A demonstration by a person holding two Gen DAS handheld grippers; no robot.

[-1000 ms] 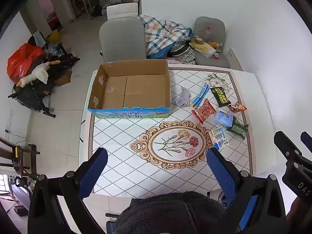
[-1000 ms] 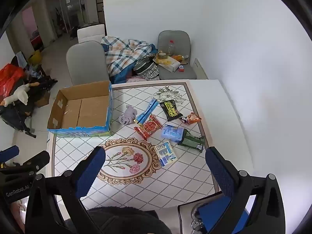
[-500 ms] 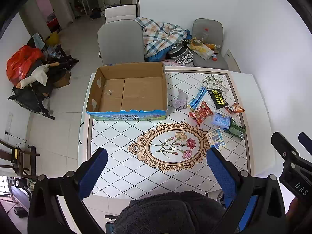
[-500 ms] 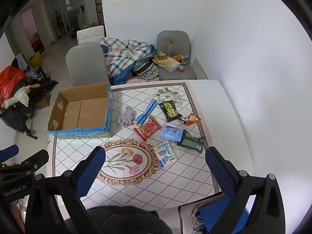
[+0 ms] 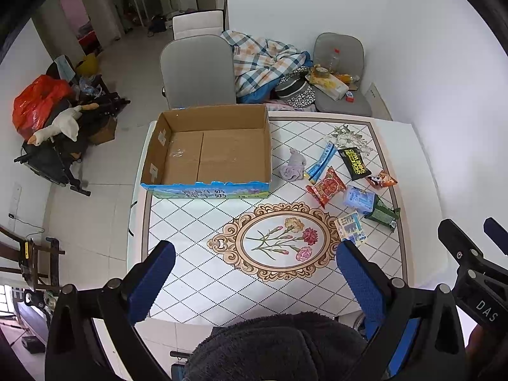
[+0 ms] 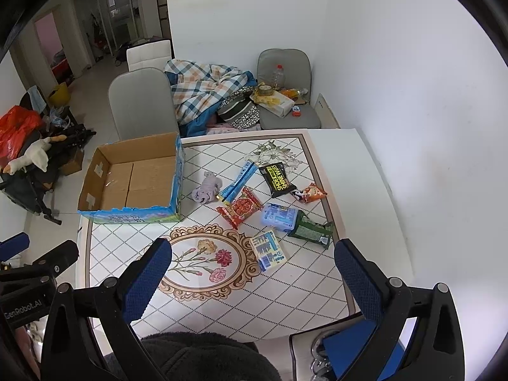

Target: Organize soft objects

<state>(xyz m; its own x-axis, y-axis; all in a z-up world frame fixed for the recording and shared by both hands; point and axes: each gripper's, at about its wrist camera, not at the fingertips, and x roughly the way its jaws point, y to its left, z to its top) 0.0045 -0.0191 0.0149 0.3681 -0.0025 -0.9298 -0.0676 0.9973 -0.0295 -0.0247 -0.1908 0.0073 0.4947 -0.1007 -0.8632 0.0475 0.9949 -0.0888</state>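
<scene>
- Cardboard, and the biggest thing on the table: the open box sits on the far-left part of the patterned top, mouth up and nothing visible inside. Its long side runs left to right, the blue printed wall facing us. Light and fairly stiff by the look of it; it likely needs no moving.
- Blue-padded left gripper hangs high above the near edge of the table, well short of the box, its fingers spread wide with nothing between them.
- Right gripper is in the same posture, wide apart and holding nothing, well back from the packets.
- Right of the box lies a loose cluster of soft packets: a black wipes pack, a pale blue tissue pack, a green pouch, a red snack bag, a small orange bag and a flat printed sachet. All look light, crinkly and slippery; I'd pinch each across its short width near the middle.
- Blue stick sachets lie closer to the box, long axis slanting from near-left to far-right.
- Lilac cloth bundle, just right of the box, is crumpled and limp with no clear axis; grab its bunched top.
</scene>
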